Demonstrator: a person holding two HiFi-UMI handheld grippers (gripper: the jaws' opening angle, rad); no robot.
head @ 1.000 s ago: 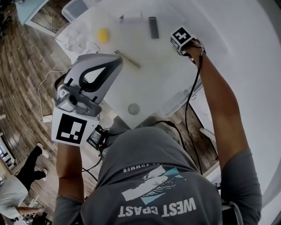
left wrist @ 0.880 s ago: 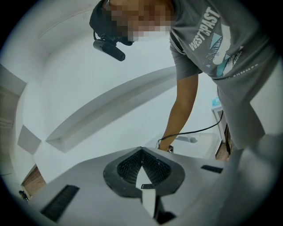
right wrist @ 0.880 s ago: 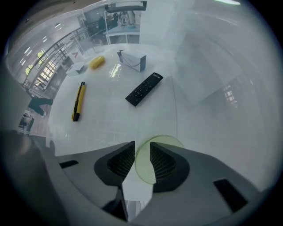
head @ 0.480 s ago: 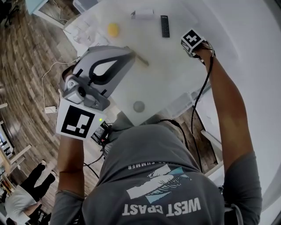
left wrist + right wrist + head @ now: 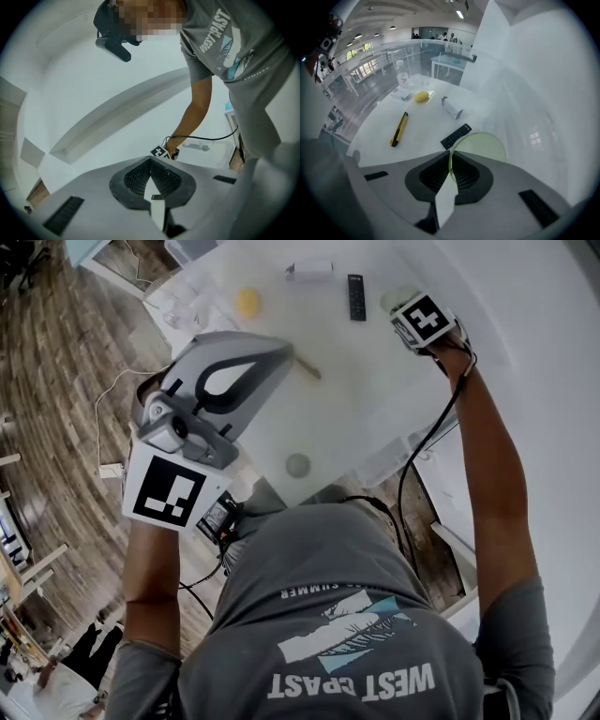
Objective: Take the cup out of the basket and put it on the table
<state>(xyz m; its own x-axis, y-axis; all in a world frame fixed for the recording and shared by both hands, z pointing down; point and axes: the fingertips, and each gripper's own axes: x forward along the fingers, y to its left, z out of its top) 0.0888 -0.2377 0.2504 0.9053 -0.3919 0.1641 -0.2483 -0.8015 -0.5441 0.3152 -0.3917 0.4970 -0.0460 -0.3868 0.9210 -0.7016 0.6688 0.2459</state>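
Observation:
My right gripper (image 5: 450, 158) is shut on the rim of a pale green see-through cup (image 5: 483, 144); its jaws have just been closing, and the rim now sits between them. The cup hangs above the white table (image 5: 422, 140). In the head view the right gripper (image 5: 405, 307) is at the top right under its marker cube, with the cup (image 5: 389, 299) showing pale beside it. A clear plastic bin (image 5: 389, 460) stands at the table's near right edge. My left gripper (image 5: 284, 352) is held up at the left, shut and empty; in its own view the left gripper (image 5: 150, 161) points at the wall.
On the table lie a black remote (image 5: 456, 136), a yellow utility knife (image 5: 398, 129), a yellow fruit (image 5: 422, 97), a small white box (image 5: 451, 108) and clear plastic items (image 5: 404, 82). A grey round spot (image 5: 298, 465) marks the near edge. A white wall is at the right.
The right gripper has risen and moved toward the top right of the head view, with the cup now showing beside it. The left gripper has stayed where it was.

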